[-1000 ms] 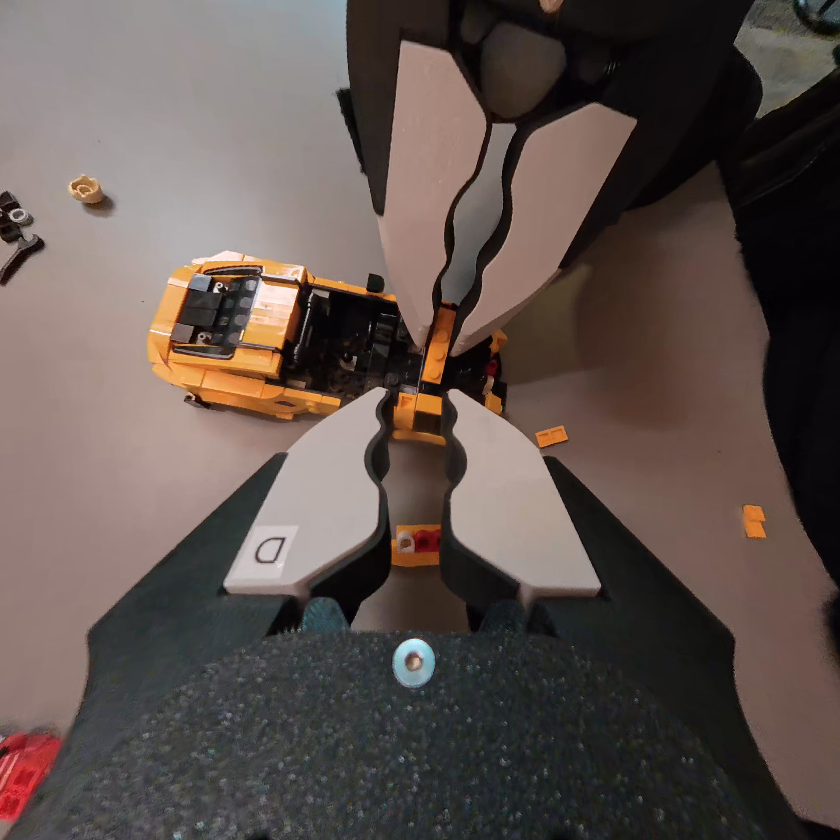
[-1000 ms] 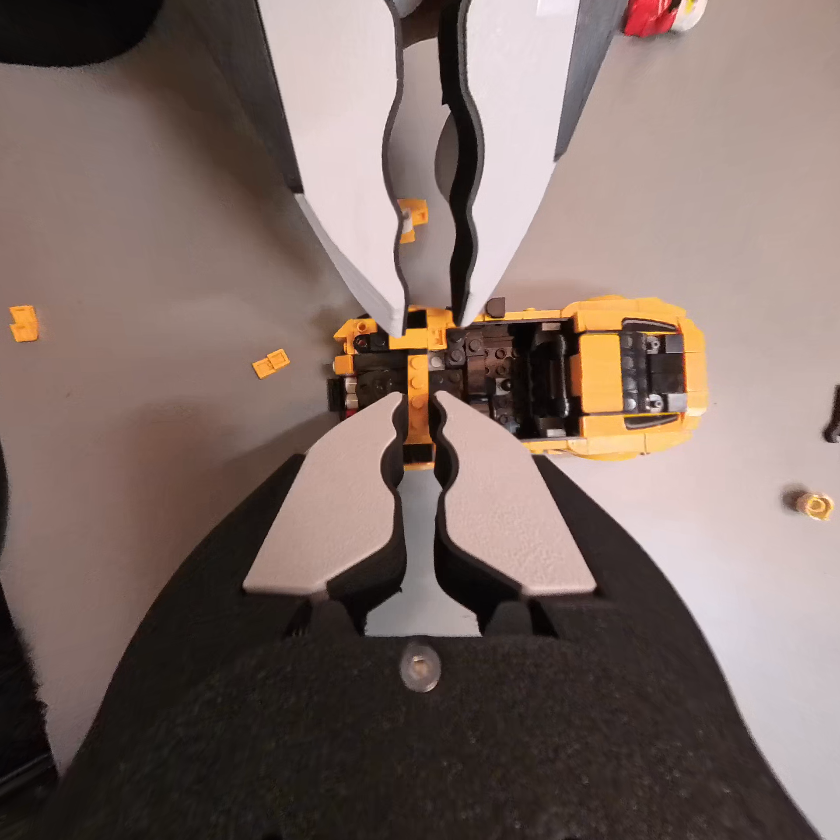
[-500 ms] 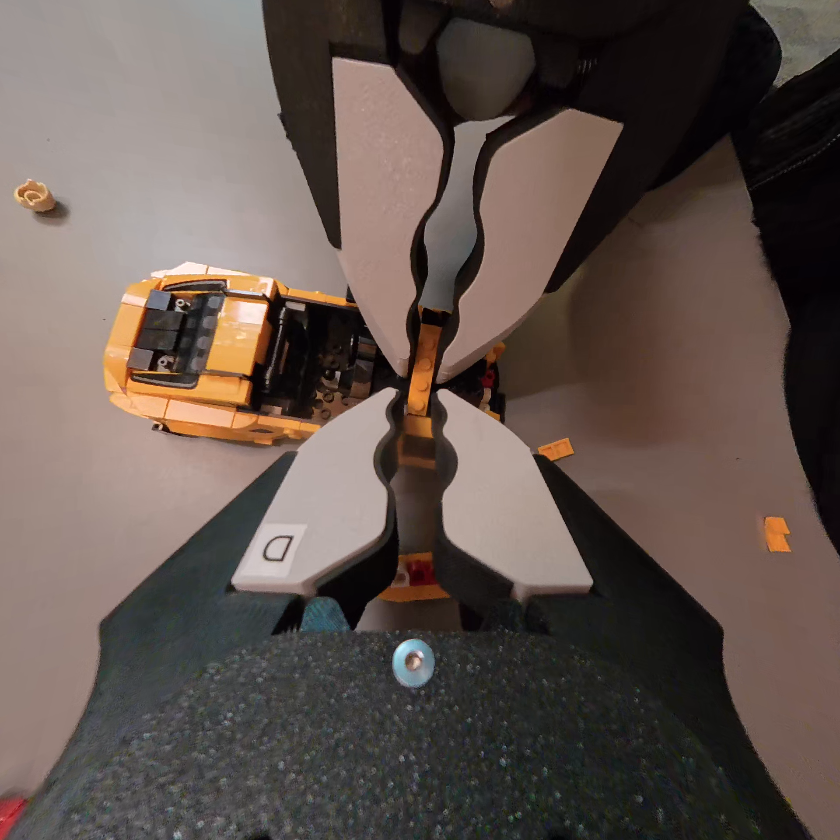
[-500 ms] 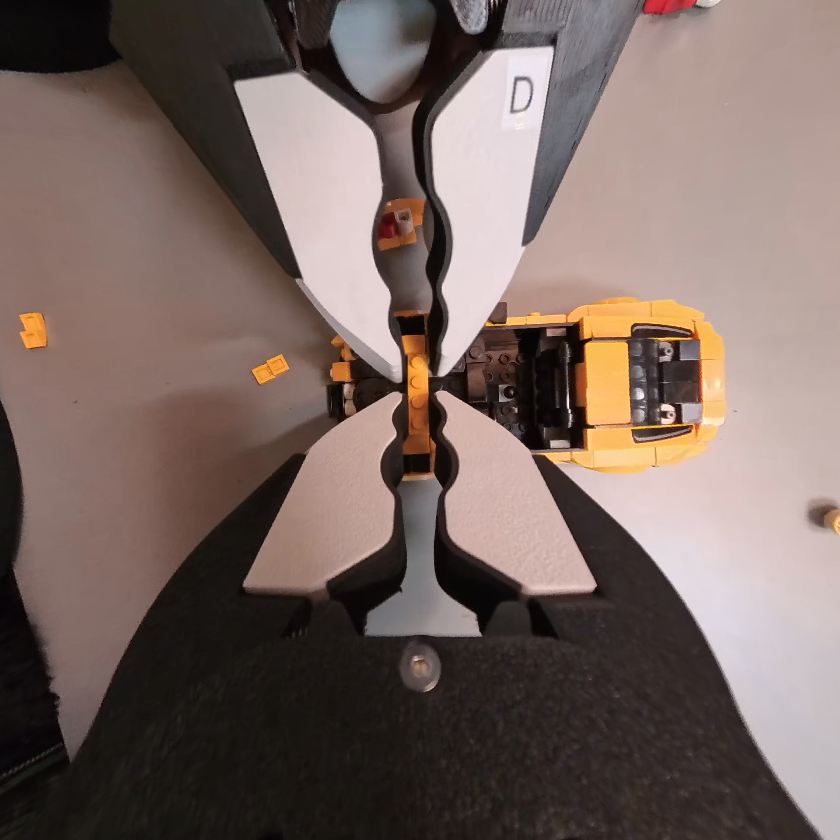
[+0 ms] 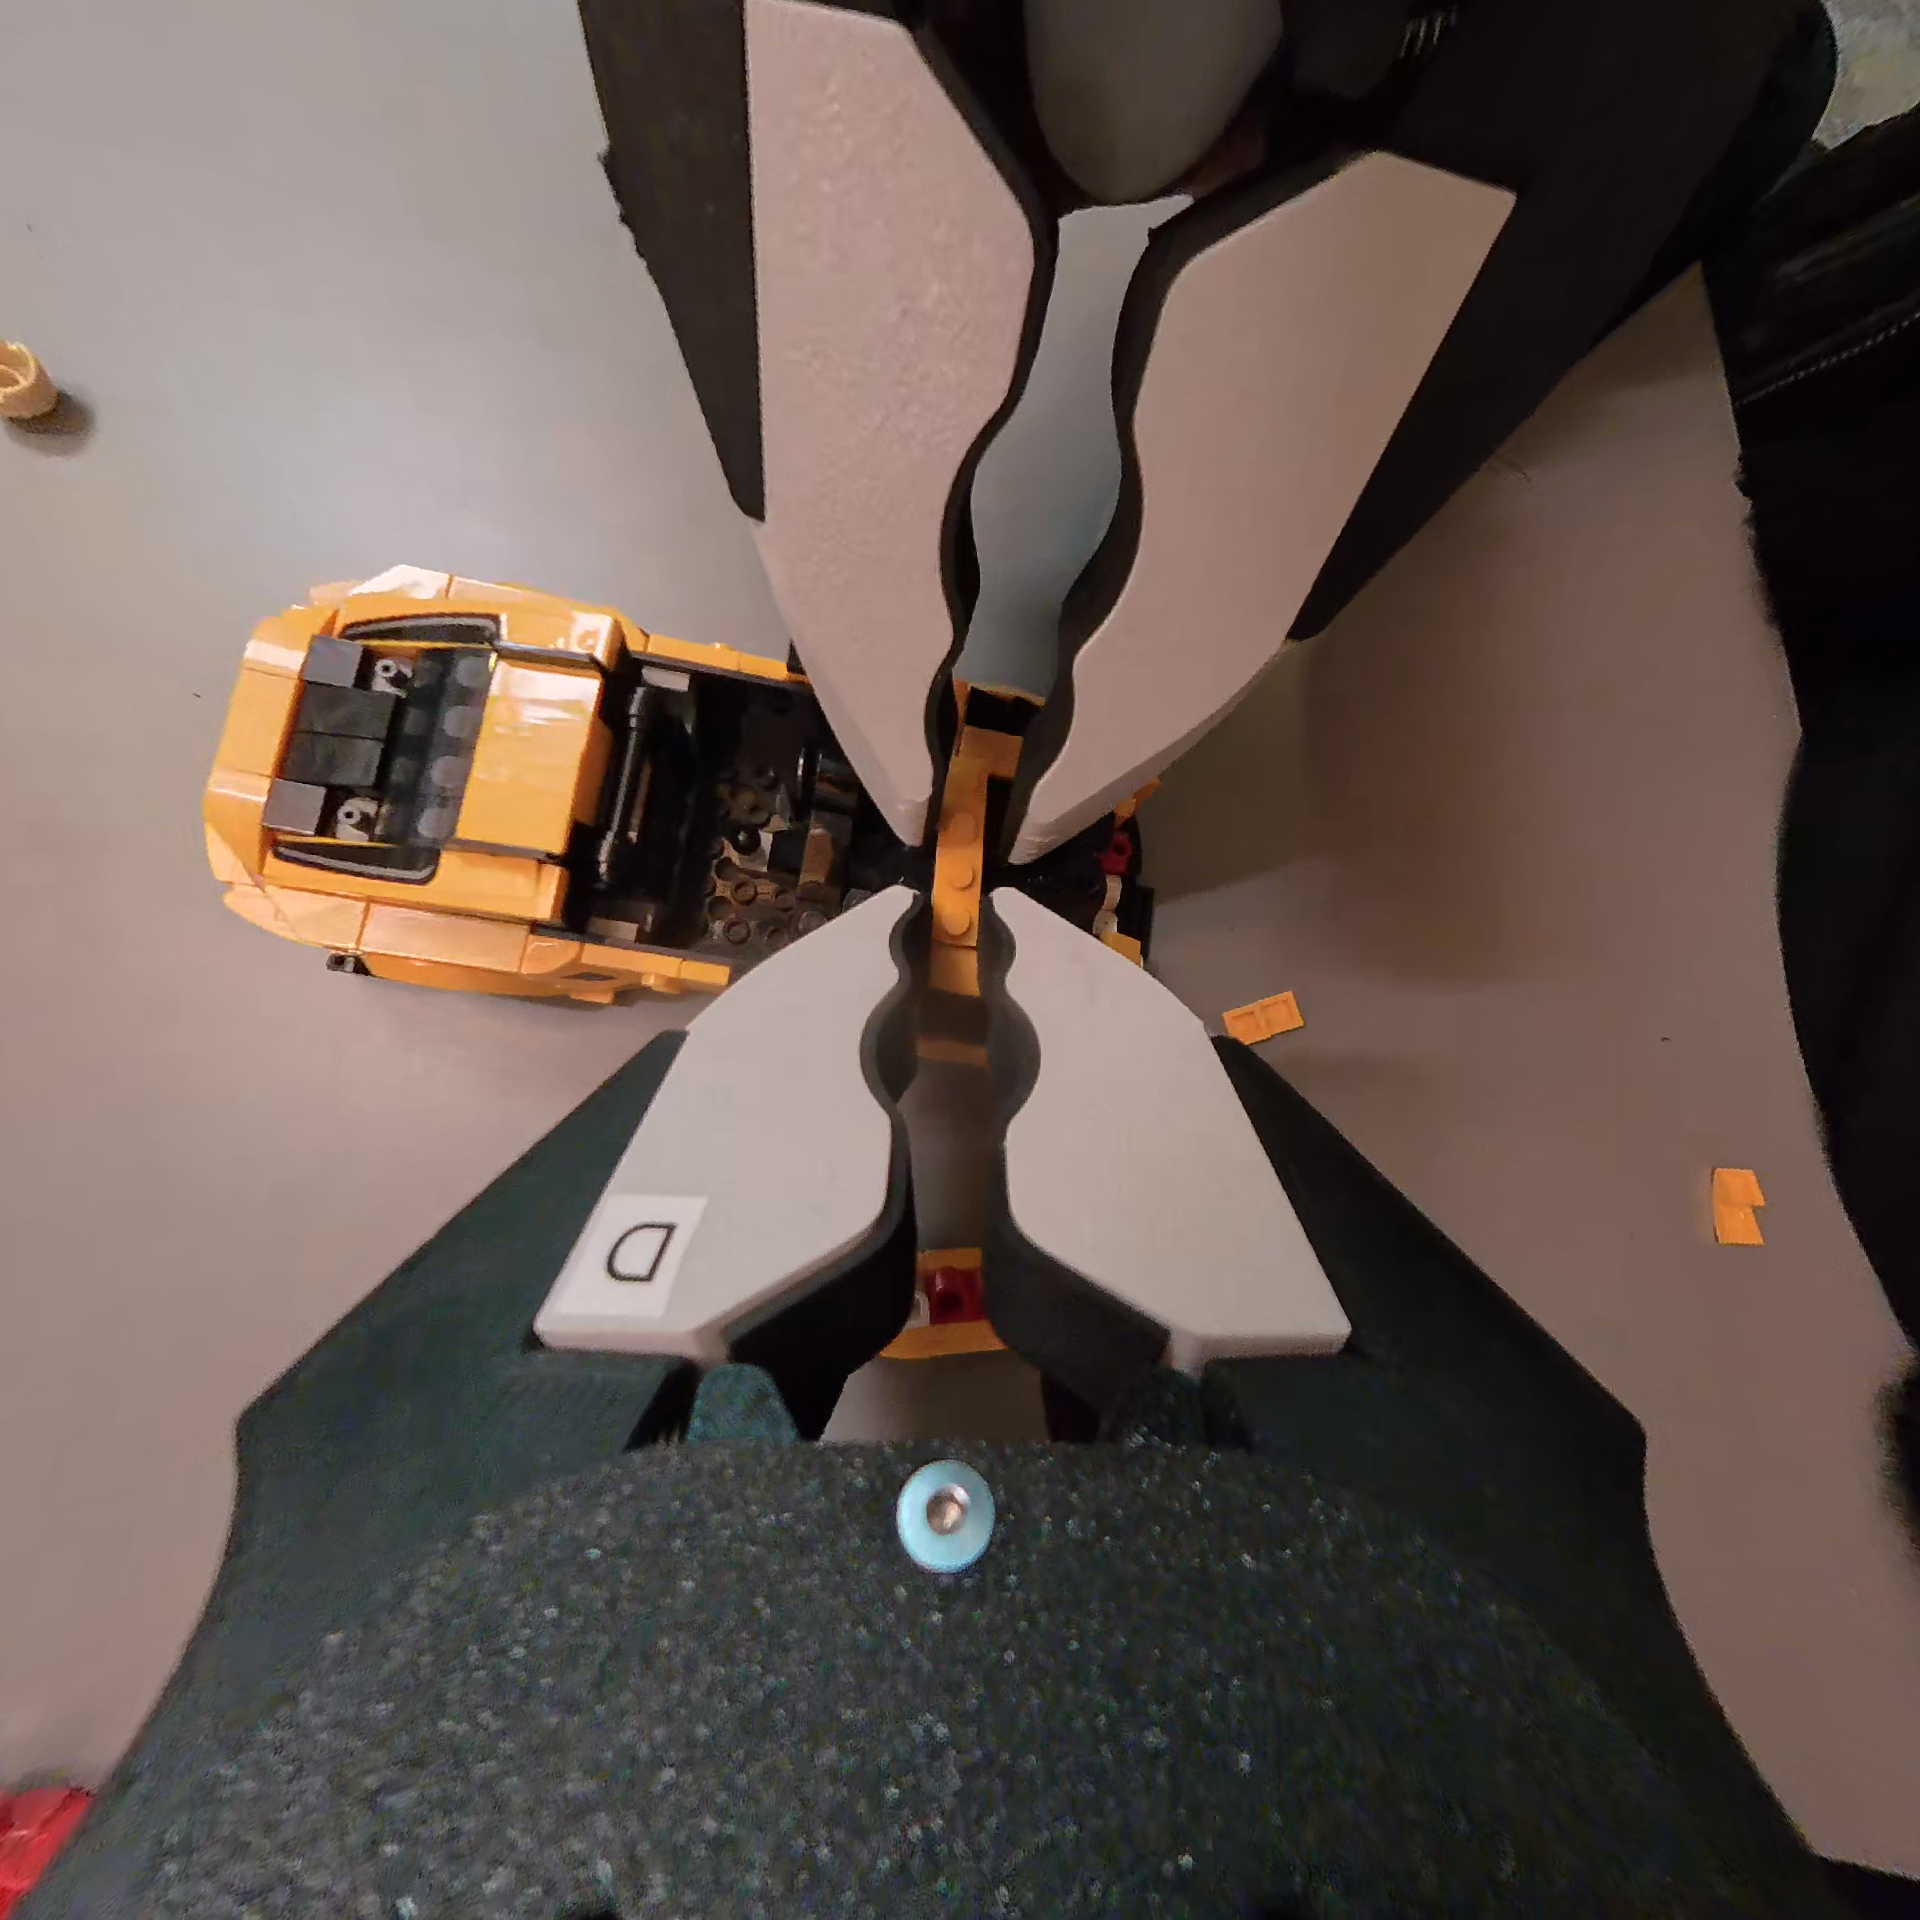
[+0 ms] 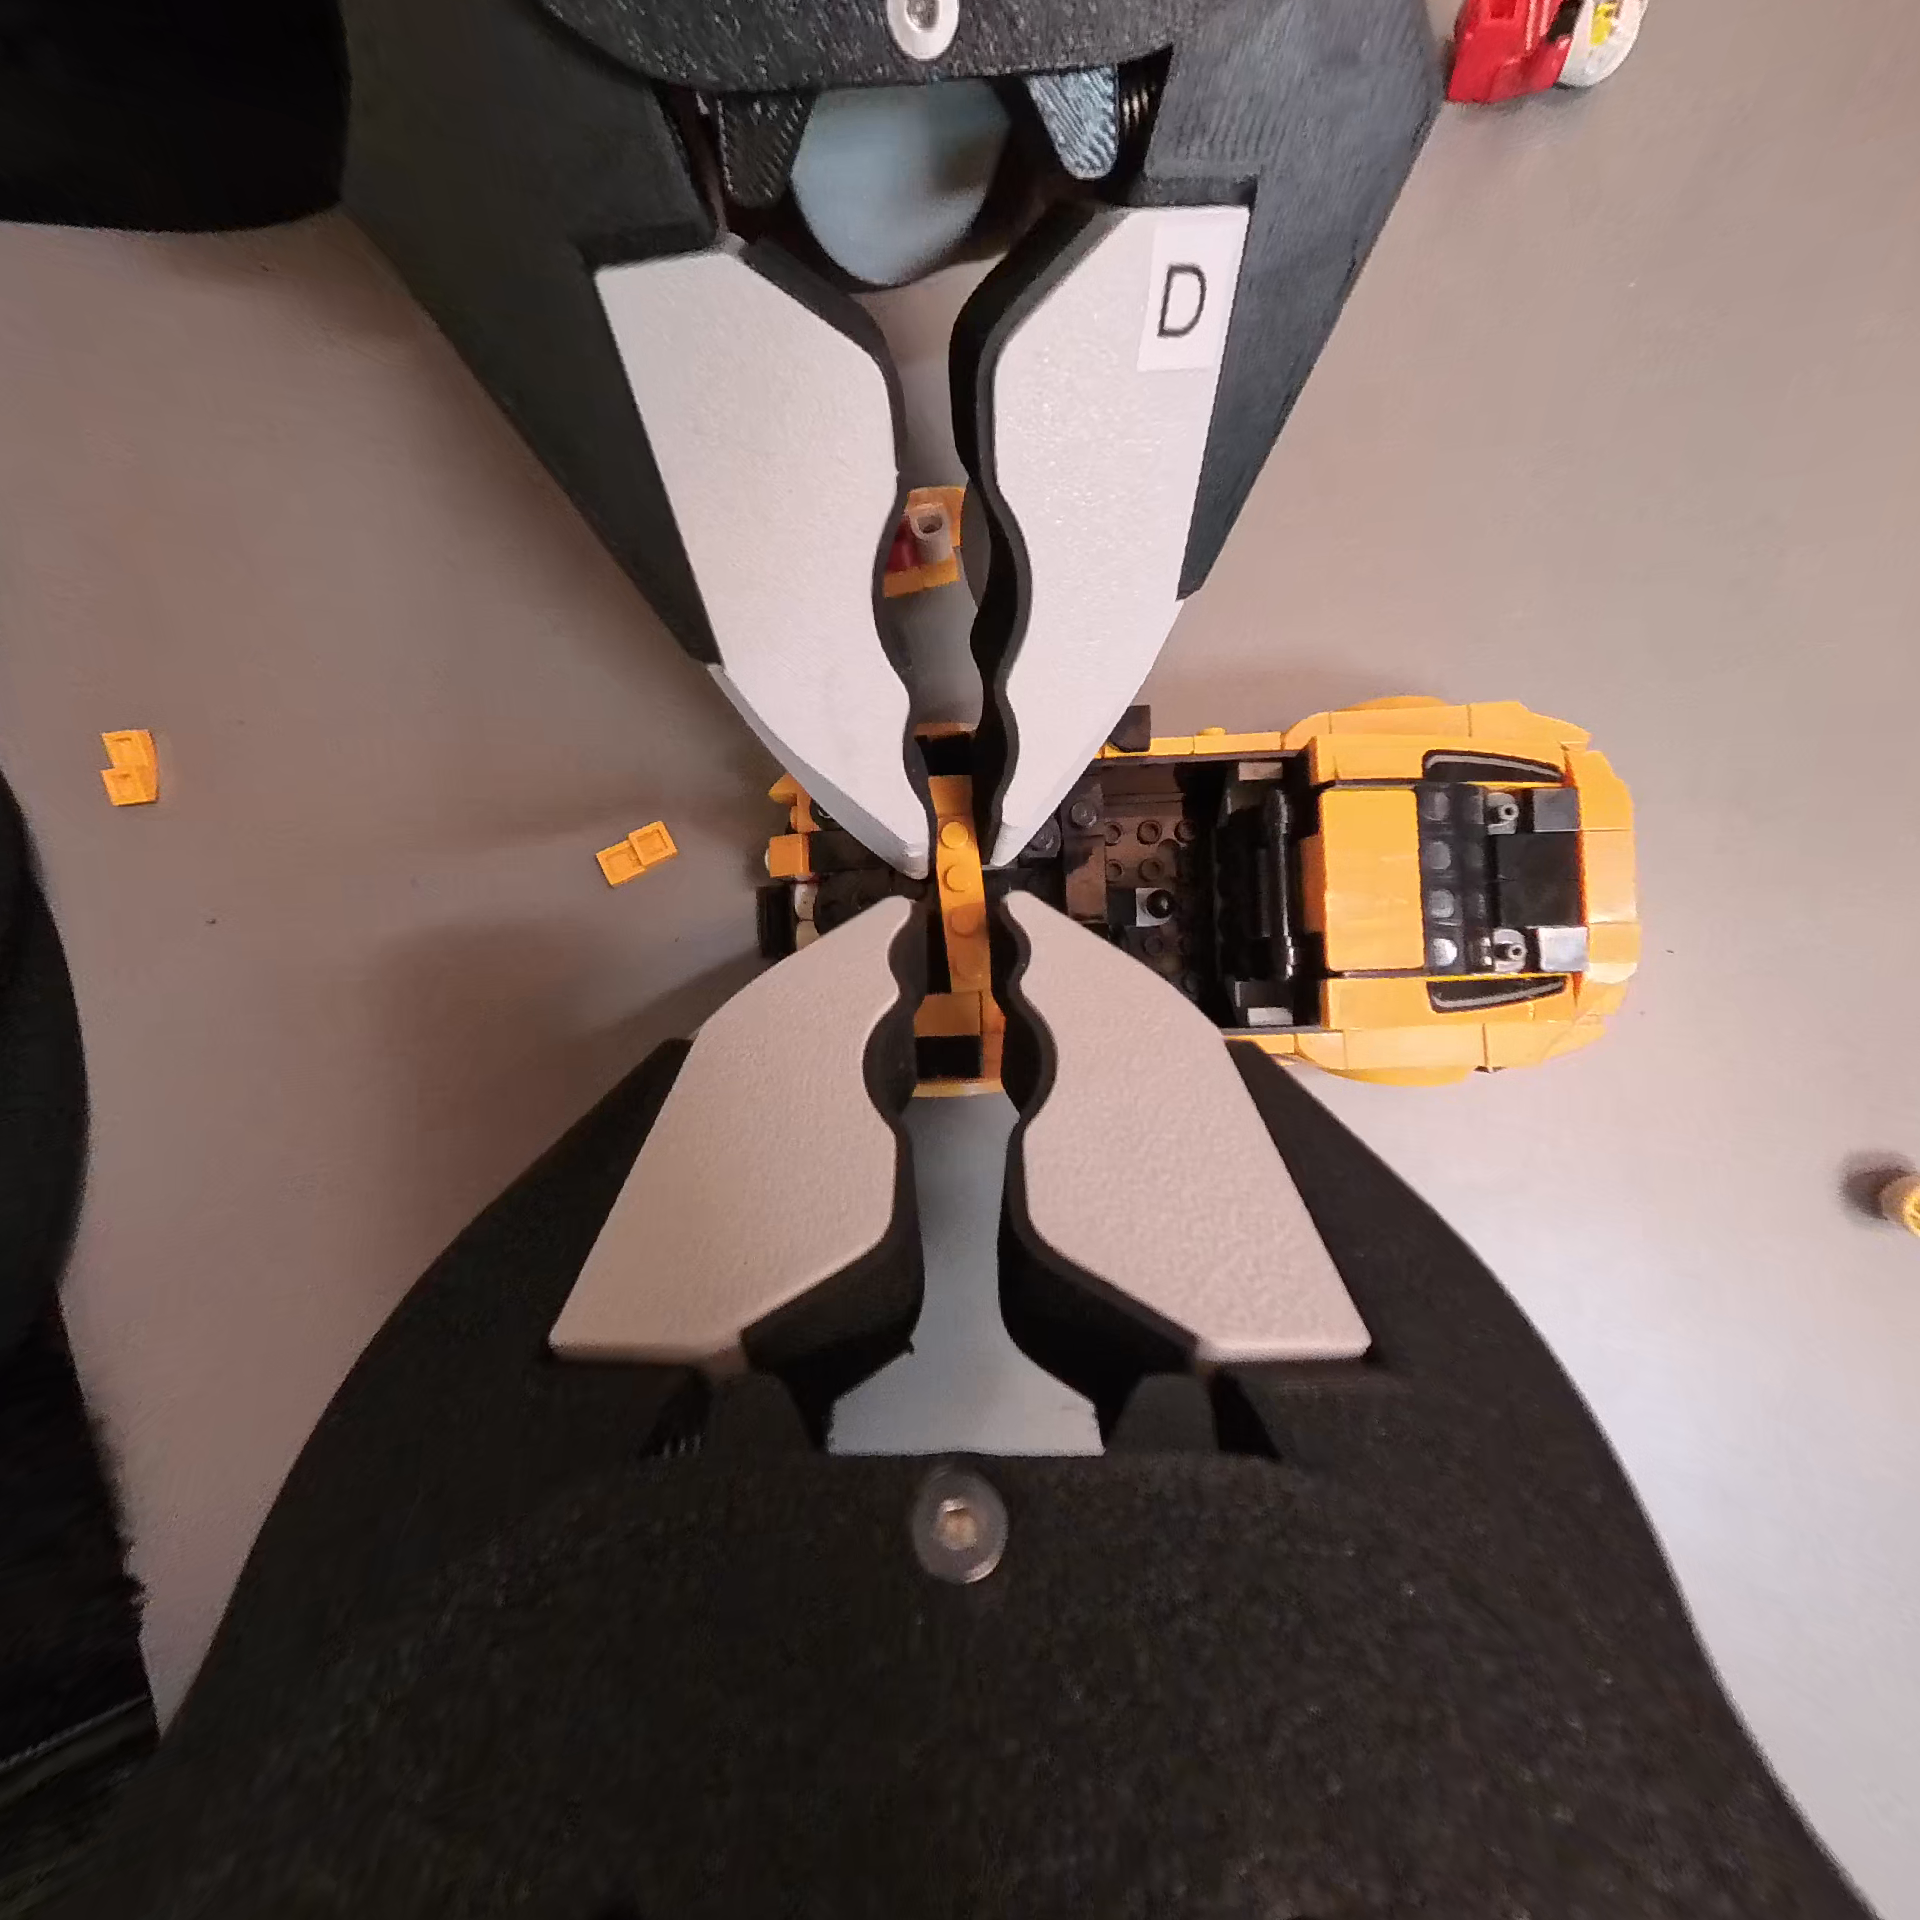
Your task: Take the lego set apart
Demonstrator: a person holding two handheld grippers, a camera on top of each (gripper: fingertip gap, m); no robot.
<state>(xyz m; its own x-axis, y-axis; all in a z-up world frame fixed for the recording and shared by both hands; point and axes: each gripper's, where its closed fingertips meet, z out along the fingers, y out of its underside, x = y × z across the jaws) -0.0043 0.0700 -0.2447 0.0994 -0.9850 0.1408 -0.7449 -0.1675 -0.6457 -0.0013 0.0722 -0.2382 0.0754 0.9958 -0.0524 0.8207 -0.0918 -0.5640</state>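
Fingers (image 5: 800, 1049) hide where the orange strip (image 5: 957, 883) joins the car (image 5: 436, 790).

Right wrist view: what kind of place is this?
Likely an indoor tabletop data-collection bench: a plain grey matte tabletop, a partly dismantled orange-and-black lego car, loose small orange lego plates, and a red toy piece at the edge.

I am seeing the orange lego car (image 5: 436, 790) lying flat on the grey table (image 5: 312, 312), its roof off and black inside showing, one long orange strip (image 6: 958, 883) sticking up.
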